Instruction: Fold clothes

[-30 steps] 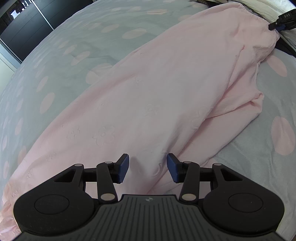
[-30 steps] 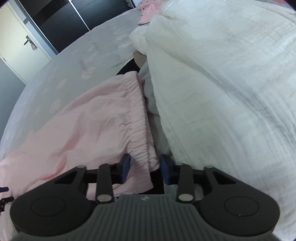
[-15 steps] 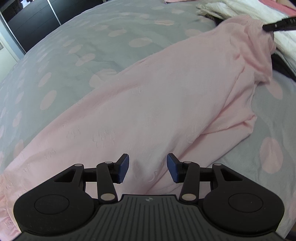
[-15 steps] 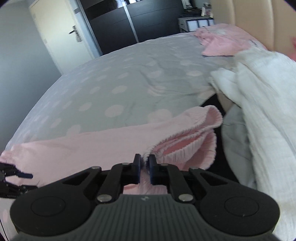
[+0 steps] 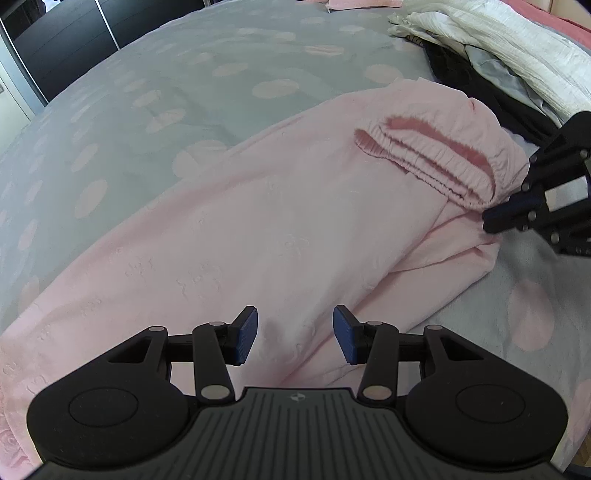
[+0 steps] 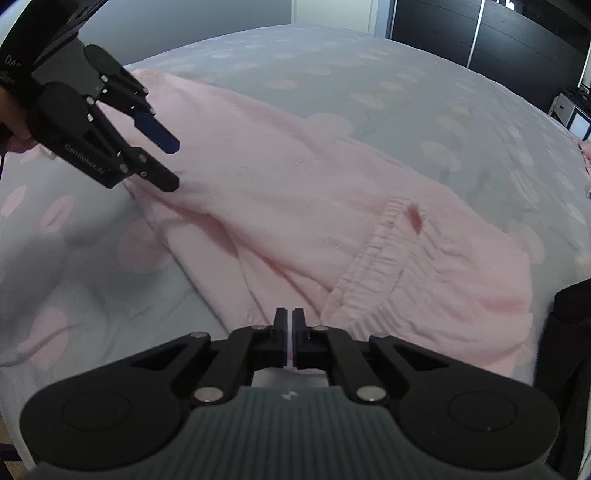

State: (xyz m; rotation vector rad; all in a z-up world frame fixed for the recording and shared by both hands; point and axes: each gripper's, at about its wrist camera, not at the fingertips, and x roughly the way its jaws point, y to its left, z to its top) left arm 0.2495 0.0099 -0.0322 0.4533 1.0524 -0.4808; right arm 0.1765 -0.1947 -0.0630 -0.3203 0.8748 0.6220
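We held right gripper [image 6: 289,325] fingers pinched on pink garment [image 5: 280,206] edge beside elastic waistband [image 5: 436,162]. Our left gripper [image 5: 294,334] fingers stood apart, garment lying between them. Garment lay across dotted bed [image 5: 155,85].

A grey bedspread [image 5: 192,85] dotted with pink spots is seen, with a black wardrobe [image 6: 517,40] and a pale door [image 6: 334,16] beyond.

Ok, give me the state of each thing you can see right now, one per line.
Pink trousers: spread on the bed, waistband end folded over.
Waistband: bunched, gaping slightly.
Left tool: open, fabric between its fingers, not pinched.
Right tool: shut on the trousers by the waistband, having just closed.
White cloth: piled crumpled at the bed's edge.
Bedspread: lightly wrinkled.
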